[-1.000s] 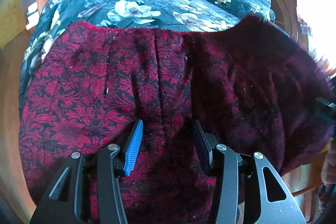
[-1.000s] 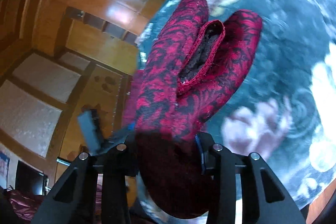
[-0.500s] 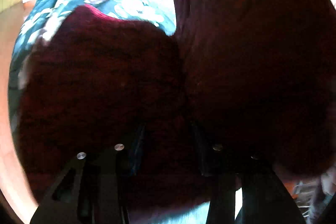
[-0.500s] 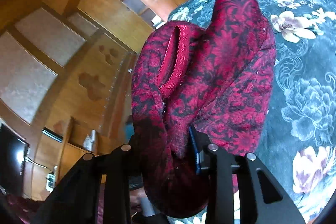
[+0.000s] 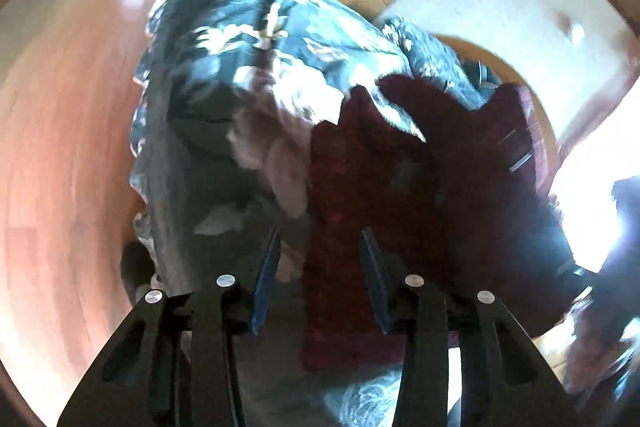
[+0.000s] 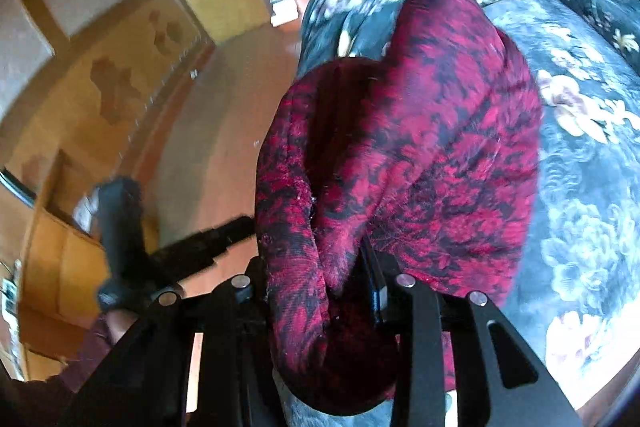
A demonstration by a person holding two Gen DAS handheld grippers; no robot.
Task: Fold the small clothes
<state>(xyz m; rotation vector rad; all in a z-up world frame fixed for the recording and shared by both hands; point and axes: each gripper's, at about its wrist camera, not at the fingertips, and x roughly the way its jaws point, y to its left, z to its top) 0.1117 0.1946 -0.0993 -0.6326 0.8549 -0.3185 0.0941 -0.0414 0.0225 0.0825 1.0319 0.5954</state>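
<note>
The garment is a small red and black patterned knit piece (image 6: 424, 147). My right gripper (image 6: 344, 283) is shut on a bunched fold of it and holds it above the floral bedspread (image 6: 592, 195). In the left wrist view the garment (image 5: 420, 195) hangs dark and backlit to the right. My left gripper (image 5: 320, 267) is open, its blue pads (image 5: 266, 275) apart, with the garment's left edge hanging between the jaws; I cannot tell whether it touches them. The other hand-held gripper (image 6: 120, 227) shows blurred at the left of the right wrist view.
The dark floral bedspread (image 5: 240, 67) covers a bed. A polished wooden floor (image 5: 60, 147) lies to the left. Wooden wall panels and cabinets (image 6: 120, 47) stand behind. A curved wooden headboard (image 5: 536, 95) and a bright window (image 5: 592, 187) are at the right.
The right gripper has lifted the garment off the bed and swung it; the cloth that lay spread under the left gripper now hangs to its right, and the left gripper has pulled back.
</note>
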